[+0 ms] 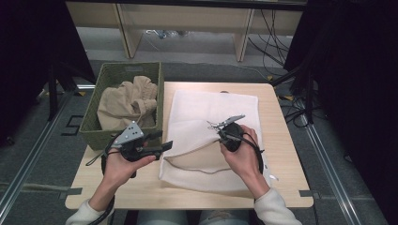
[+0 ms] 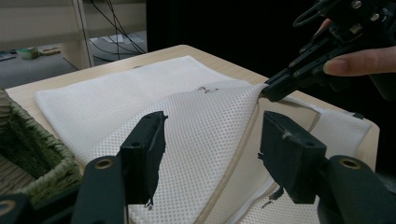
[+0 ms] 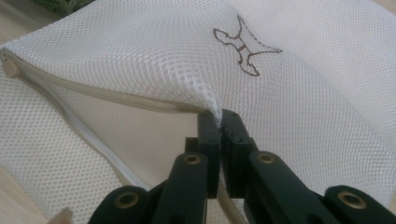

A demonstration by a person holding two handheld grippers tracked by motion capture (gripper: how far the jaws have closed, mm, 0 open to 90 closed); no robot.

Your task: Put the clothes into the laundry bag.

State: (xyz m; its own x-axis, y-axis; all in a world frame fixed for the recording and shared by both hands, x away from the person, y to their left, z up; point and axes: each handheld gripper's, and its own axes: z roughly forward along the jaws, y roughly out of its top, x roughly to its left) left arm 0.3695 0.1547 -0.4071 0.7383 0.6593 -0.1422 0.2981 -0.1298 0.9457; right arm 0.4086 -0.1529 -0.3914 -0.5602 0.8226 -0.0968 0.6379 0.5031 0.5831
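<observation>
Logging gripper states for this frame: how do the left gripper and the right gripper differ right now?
The left gripper is open, gripping nothing; the right gripper is shut on the white mesh bag, pinching its upper layer at the zipper opening. The left gripper sits beside the green basket; the right gripper is over the bag. Both are black, two-jawed and hand-held.

grey carpet floor (image 1: 197, 51) w/ cables (image 1: 272, 33), pale wood shelf legs (image 1: 129, 30), black curtains either side
</observation>
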